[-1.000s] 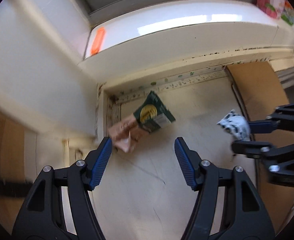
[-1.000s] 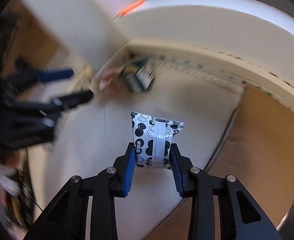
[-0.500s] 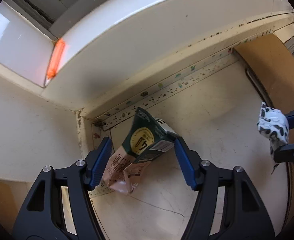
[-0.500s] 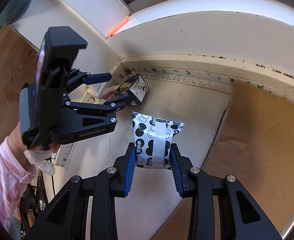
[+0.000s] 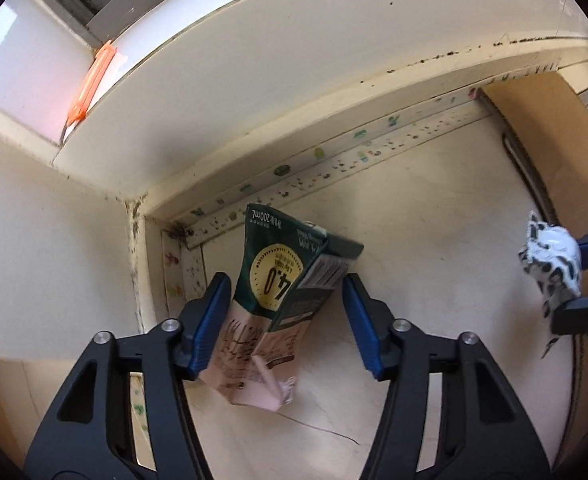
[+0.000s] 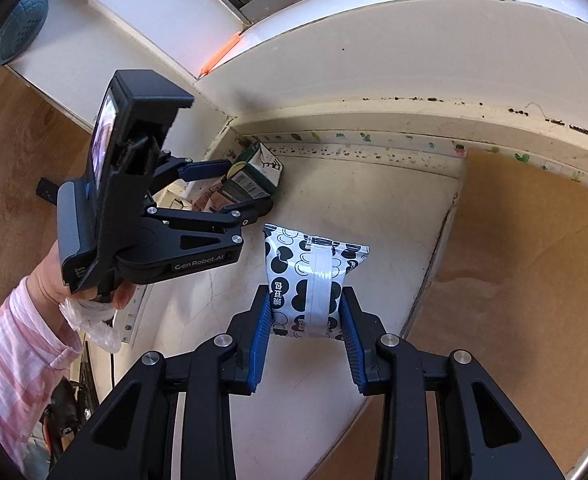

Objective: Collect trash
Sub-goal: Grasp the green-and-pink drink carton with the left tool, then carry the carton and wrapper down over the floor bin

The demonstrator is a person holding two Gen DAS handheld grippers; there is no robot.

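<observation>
In the corner where the two walls meet, a crushed drink carton [image 5: 282, 304] lies on the pale bench [image 5: 433, 240], with its green printed end toward the wall strip and its pink, torn end toward the camera. It looks empty and flattened, so I judge it is light and a little stiff at the folds, but it will bend more if it is squeezed. Its coated skin may be slippery. The best place to hold it seems to be across the middle of the body, where the green part meets the pink part, not at the ragged end.

The left gripper [image 5: 286, 320] points down over it, and its fingers are closing with the carton between them. The left blue pad [image 5: 210, 320] is just beside or already touching the pink edge; the right pad stands a little apart from the grey side panel. No firm grip is seen yet.

Further right, the right gripper [image 6: 305, 320] is above the bench and holds a black-and-white snack wrapper [image 6: 309, 280] at its lower part. This wrapper is thin, soft film, very light, and the narrow fingers press it from both sides.
</observation>
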